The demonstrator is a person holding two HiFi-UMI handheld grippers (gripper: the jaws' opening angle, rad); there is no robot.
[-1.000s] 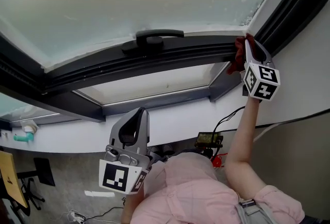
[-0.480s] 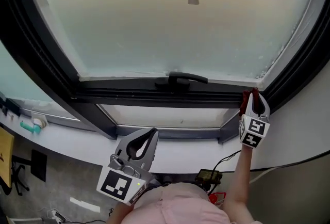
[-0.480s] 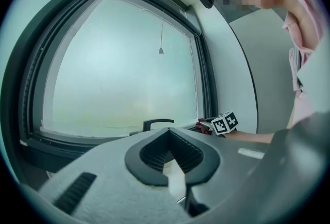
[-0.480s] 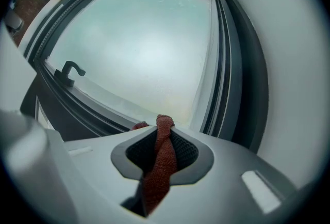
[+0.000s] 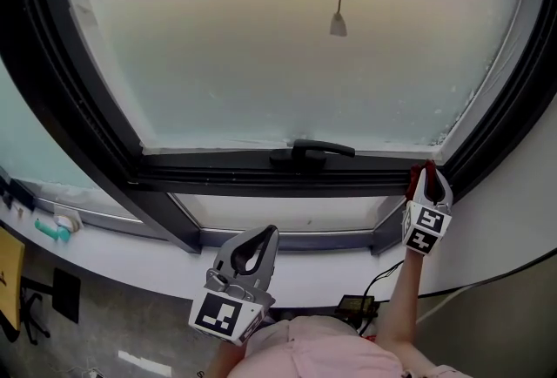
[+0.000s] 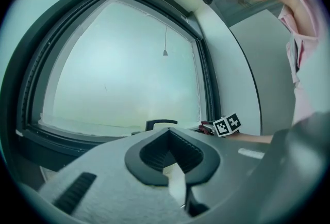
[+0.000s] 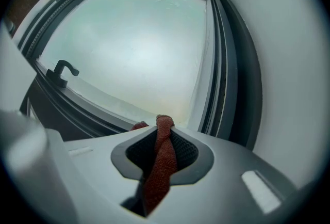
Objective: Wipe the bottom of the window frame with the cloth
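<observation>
Window frame [image 5: 226,174]: bottom rail runs leftward from my right gripper [image 5: 426,169], which sits at the rail's right corner. Left gripper [image 5: 264,232] pressed together, empty, well below the rail. Right gripper pinches the twisted red cloth [image 7: 161,161].

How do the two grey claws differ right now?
The right gripper grips a red cloth; the left gripper is shut on nothing. The right gripper reaches the window frame's bottom corner; the left gripper hangs lower, off it. Both are grey and shut.
</observation>
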